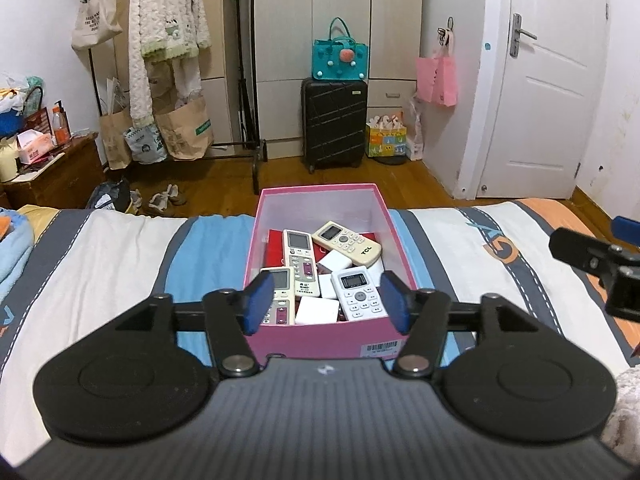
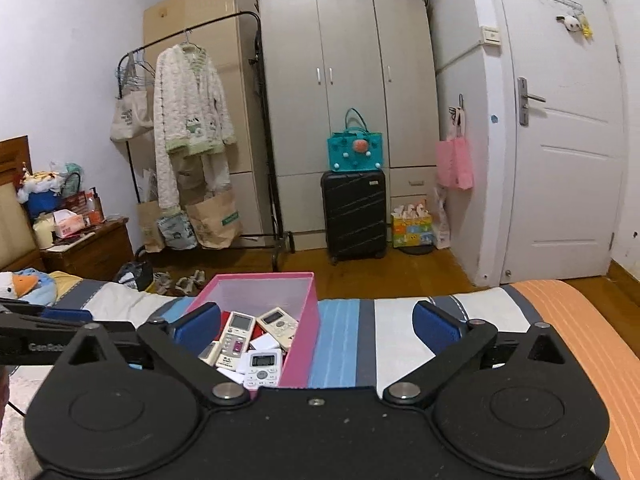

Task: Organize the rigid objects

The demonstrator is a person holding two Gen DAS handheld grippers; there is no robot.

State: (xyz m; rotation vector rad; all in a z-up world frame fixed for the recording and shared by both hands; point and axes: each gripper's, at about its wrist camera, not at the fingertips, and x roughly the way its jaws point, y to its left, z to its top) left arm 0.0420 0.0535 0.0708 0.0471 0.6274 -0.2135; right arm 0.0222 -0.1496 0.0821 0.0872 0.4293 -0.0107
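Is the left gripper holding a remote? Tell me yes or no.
No: the left gripper stands open over the pink box, nothing between its pads, and the remotes lie inside.

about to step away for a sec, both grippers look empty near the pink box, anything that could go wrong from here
1. The pink box sits at the bed's foot edge, above the floor; a forward nudge from the open left gripper could tip it off.
2. The remotes lie loosely piled; the TCL remote rests tilted on others and could slide if the box is jolted.
3. The open right gripper straddles the box's right wall and could snag it.
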